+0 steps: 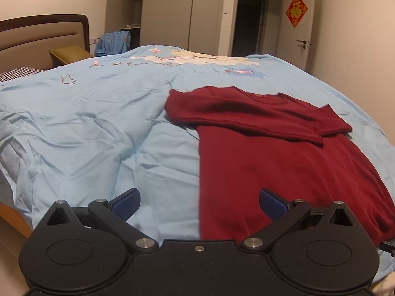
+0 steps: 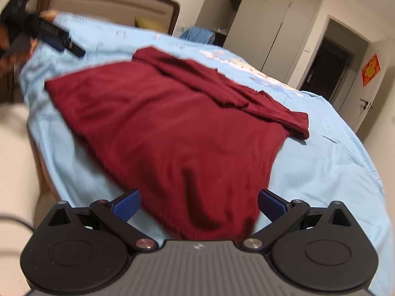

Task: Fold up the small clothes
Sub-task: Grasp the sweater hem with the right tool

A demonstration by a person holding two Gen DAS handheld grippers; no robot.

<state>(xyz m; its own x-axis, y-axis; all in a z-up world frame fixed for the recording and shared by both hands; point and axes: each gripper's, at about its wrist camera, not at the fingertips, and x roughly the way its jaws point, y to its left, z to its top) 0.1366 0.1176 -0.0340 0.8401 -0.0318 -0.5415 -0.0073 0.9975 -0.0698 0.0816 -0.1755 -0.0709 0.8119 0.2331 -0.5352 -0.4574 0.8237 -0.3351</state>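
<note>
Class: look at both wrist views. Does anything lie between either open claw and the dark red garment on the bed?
Nothing visible does. The left claw and right claw are open over the red garment, with only the blue bedcover around it.

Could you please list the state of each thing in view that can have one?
Left gripper: open, holding nothing.
Right gripper: open, holding nothing.
Red sweater: lying flat on the bed, sleeves folded across the chest.
Blue bedsheet: spread out, wrinkled.
Wardrobe door: open.
Room door: open.
</note>
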